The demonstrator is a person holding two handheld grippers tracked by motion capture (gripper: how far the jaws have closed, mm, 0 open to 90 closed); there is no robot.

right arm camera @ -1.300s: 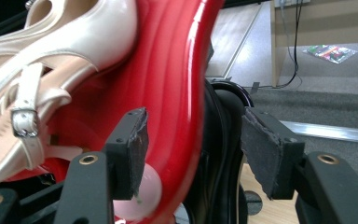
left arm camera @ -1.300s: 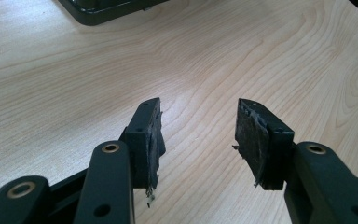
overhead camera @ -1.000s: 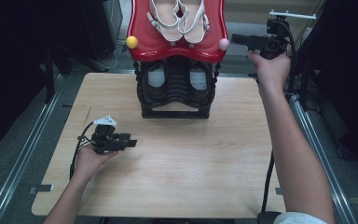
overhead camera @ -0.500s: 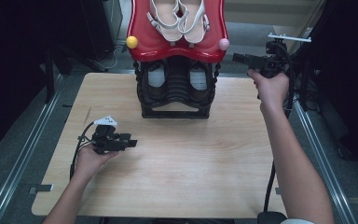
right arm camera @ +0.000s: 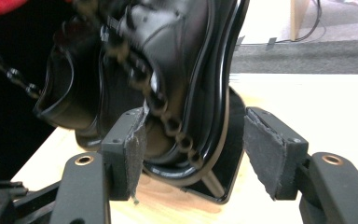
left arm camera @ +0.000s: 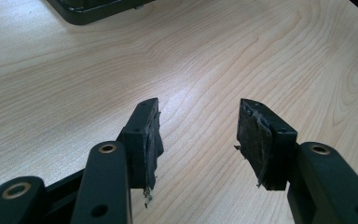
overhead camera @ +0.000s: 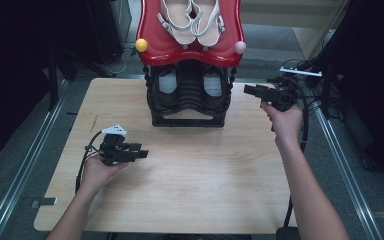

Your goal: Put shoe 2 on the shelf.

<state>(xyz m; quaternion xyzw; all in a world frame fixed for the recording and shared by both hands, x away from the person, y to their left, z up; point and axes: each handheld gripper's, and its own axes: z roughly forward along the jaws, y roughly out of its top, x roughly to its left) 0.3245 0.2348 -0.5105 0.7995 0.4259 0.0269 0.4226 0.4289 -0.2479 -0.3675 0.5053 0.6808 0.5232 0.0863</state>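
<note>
High view: the right gripper (overhead camera: 248, 90), jaws spread, nears the black shoe rack (overhead camera: 189, 107); the empty left gripper (overhead camera: 141, 150) rests spread; judging by its aim, gripping a black shoe (overhead camera: 213, 85) comes next.

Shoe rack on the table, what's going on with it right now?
A person holds a gripper in each hand at the table. The right gripper, jaws open and empty, is beside the right side of the black lower tier of the shoe rack and aims at it without touching. The left gripper is low over bare wood, open and holding nothing. White sandals lie on the red top tier; dark shoes sit below.
</note>
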